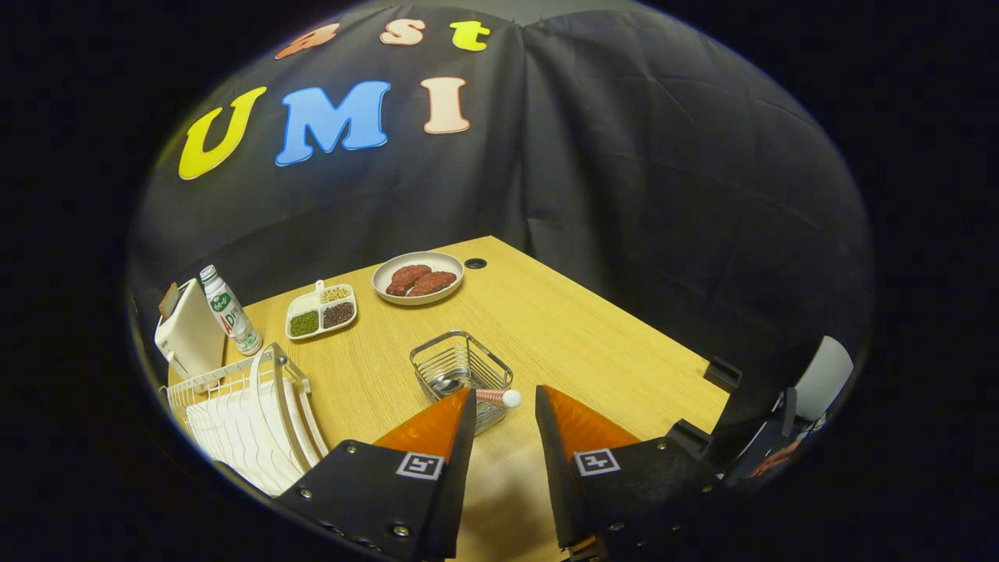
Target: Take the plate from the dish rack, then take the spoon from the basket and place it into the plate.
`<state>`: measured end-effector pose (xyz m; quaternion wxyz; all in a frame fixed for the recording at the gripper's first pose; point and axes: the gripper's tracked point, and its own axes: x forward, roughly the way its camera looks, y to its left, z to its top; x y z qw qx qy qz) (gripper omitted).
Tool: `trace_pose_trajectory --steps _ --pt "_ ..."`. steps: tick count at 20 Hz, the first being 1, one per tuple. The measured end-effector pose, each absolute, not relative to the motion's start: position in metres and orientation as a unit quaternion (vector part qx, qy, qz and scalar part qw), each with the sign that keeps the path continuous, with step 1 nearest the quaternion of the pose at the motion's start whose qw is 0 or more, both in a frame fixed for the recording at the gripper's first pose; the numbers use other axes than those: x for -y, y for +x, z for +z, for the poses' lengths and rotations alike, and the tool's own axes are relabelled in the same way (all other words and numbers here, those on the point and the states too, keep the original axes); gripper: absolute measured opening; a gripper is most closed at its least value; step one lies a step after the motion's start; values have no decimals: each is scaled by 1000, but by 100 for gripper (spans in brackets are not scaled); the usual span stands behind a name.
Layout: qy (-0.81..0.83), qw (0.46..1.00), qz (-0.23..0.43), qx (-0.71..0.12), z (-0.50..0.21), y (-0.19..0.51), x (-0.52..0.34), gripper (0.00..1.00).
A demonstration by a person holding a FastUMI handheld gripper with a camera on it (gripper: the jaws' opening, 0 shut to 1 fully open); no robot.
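Fingers of the gripper [506, 410] are spread apart with nothing between them, hanging above the near part of a light wooden table [593, 343]. Just ahead of the left finger stands a square wire basket [460, 373], set roughly mid-table; the spoon [467, 389] lies inside it, its bowl down on the basket floor and its pinkish handle leaning out over the near rim, ending in a pale round knob that sits just beside the tip of the left finger, in the gap between the two fingers. Whether the knob touches that finger cannot be told. Off to the left, at the table's near-left edge, is a white dish rack [250, 414] with a white plate [275, 428] standing upright on edge in its slots, beside other white slats or dishes too alike to separate. Behind the rack, at the left edge, a white toaster [187, 332] stands with a slice showing in its top, and a green-and-white bottle [230, 312] stands upright just beside it. Farther in, a white divided tray [321, 311] holds green, dark and pale beans in separate compartments. Near the far corner sits a round plate of meat [417, 277] carrying two brown pieces, and a small dark cable hole [475, 264] lies in the tabletop just beside it.
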<state>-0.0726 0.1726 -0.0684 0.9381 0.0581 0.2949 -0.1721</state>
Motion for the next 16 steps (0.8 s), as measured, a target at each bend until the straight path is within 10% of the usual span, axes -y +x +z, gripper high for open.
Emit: trace_pose_trajectory --steps 16 --pt "21 962 -45 -270 -93 -43 -180 30"
